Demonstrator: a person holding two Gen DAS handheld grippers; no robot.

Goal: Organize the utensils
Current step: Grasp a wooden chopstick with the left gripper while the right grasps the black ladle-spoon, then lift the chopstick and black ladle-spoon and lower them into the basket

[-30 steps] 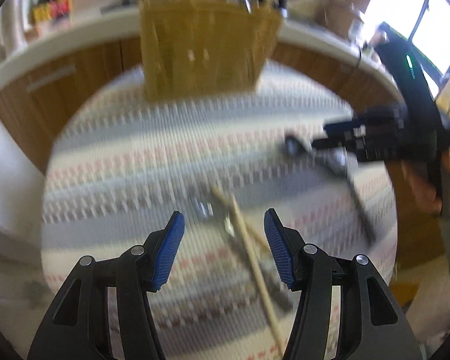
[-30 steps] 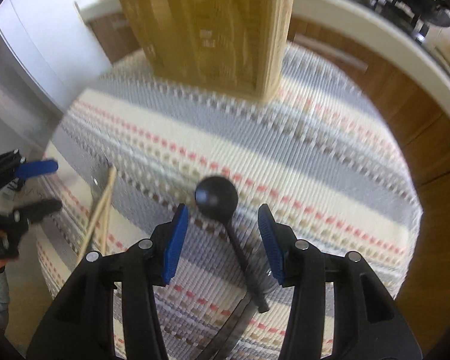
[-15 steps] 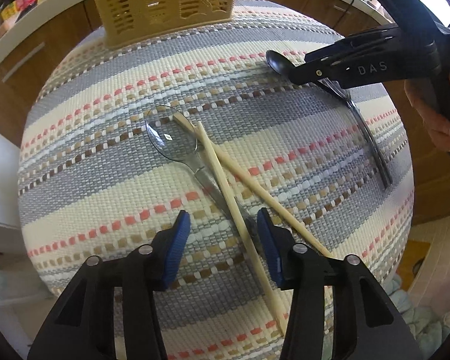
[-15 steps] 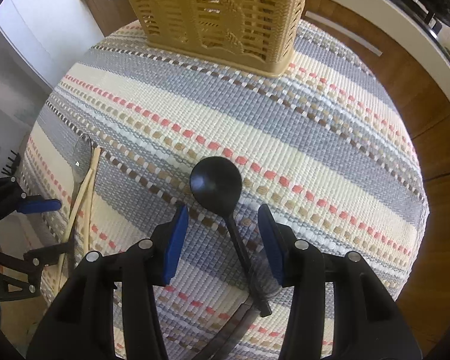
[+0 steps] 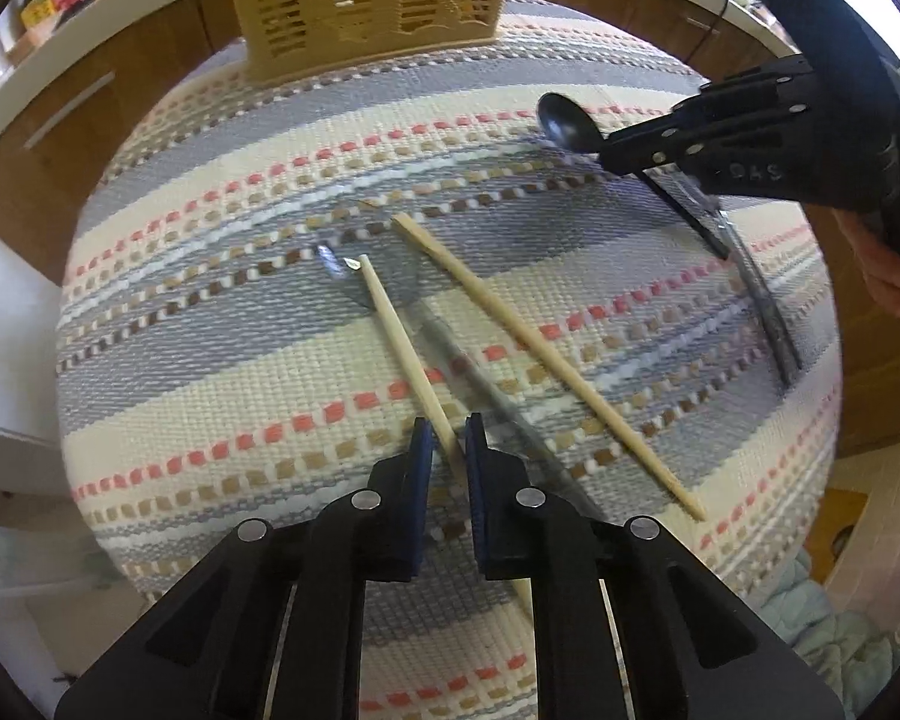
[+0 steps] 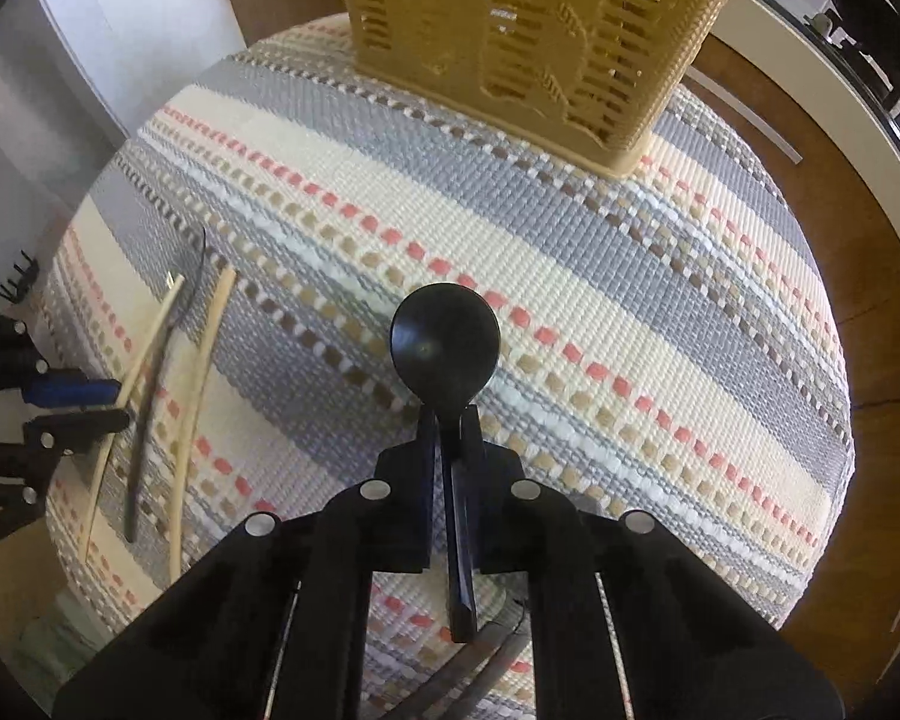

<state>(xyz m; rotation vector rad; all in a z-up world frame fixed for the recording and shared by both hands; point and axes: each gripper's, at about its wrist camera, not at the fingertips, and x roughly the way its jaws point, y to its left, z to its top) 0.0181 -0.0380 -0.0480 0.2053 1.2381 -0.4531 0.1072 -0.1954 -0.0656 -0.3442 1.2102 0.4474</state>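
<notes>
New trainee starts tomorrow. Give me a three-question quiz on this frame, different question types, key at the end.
1. True or false: the left tool is closing on the black plastic spoon.
2. How many pale wooden chopsticks lie on the striped woven mat?
3. The tan slotted plastic basket stands: A) at the mat's far edge, B) between the tools, C) on the floor.

Key: 1 false, it closes on one chopstick; the right tool closes on the spoon. 2 two. 3 A.
</notes>
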